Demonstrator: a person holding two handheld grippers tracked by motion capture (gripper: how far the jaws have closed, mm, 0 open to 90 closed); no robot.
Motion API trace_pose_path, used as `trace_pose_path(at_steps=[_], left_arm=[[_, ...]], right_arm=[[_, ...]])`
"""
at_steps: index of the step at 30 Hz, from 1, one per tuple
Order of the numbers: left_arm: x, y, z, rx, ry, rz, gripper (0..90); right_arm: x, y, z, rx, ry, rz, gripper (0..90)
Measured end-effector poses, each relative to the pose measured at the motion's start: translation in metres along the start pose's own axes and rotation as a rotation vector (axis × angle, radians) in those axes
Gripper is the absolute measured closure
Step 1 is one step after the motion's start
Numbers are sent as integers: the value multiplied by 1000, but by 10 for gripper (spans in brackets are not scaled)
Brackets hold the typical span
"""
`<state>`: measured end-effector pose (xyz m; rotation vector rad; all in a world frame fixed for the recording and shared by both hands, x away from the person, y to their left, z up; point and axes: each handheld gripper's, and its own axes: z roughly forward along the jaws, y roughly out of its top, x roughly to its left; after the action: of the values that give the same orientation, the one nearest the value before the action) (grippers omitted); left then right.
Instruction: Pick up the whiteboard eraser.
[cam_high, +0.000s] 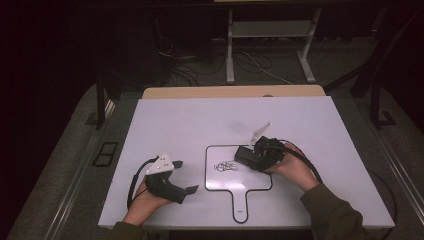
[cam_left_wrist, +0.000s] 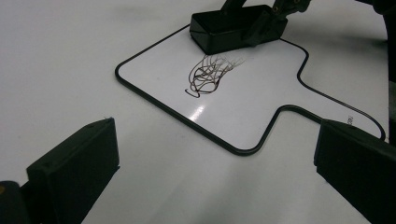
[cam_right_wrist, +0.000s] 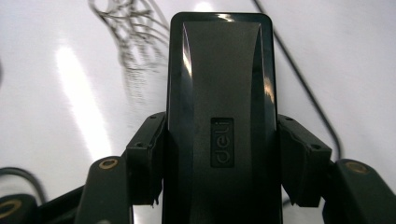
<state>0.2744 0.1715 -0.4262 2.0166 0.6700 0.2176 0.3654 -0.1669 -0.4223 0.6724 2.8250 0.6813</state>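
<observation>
The right gripper (cam_high: 250, 156) had its jaws closed tight on a glossy black rectangular plastic eraser (cam_right_wrist: 219, 116) — pressed flat on the small black-rimmed, paddle-shaped whiteboard (cam_high: 260, 184), just beside a tangled black marker scribble (cam_left_wrist: 205, 74). The left gripper (cam_high: 185, 176) rested on the white tabletop (cam_high: 200, 120) left of the board — jaws spread wide, holding nothing.

Eraser (cam_high: 245, 156) on whiteboard (cam_high: 255, 183), beside scribble (cam_high: 225, 166)
</observation>
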Motion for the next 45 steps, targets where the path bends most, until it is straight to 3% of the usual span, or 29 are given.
trace_pose_path(at_steps=[5, 10, 17, 28, 35, 45], left_arm=[[0, 0, 0, 0, 0, 1, 0], [0, 0, -1, 0, 0, 2, 0], [0, 1, 0, 0, 1, 3, 0], [0, 1, -1, -3, 0, 1, 0], [0, 1, -1, -6, -1, 0, 0], [0, 1, -1, -3, 0, 4, 0]], right_arm=[[14, 5, 2, -2, 36, -23, 386], [22, 10, 3, 9, 43, -53, 385], [20, 15, 6, 9, 65, -46, 385], [8, 44, 22, 13, 81, -29, 385], [8, 63, 31, 9, 97, -20, 385], [22, 52, 23, 35, 101, -73, 385]])
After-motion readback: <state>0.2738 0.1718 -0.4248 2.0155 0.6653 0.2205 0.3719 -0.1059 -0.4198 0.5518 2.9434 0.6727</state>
